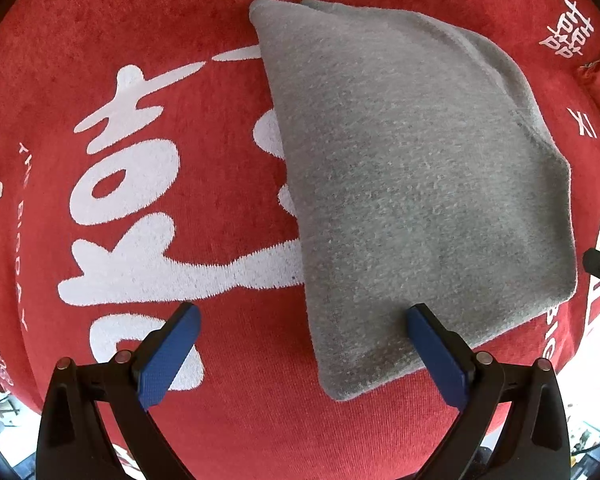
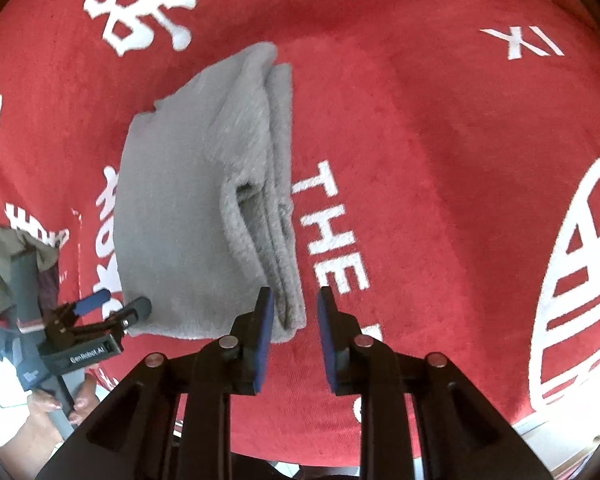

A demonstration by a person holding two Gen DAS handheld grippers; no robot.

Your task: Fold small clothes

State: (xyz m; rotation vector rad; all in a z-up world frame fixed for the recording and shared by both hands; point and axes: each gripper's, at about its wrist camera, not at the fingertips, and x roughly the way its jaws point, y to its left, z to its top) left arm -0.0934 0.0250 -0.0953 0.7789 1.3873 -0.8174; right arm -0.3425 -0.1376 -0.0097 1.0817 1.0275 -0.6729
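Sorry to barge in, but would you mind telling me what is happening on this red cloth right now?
A person is folding a small grey garment with a handheld tool in each hand. The garment lies folded into a compact, layered bundle on the red cloth with white lettering. The left tool hangs open above the garment's near edge, gripping nothing. The right tool stands slightly open at the stacked corner, with no fabric visibly pinched between its pads. Neither tool holds the garment.

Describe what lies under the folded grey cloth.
The grey cloth rests on a red mat with white lettering. Part of the lettering runs beneath it; that part is hidden.
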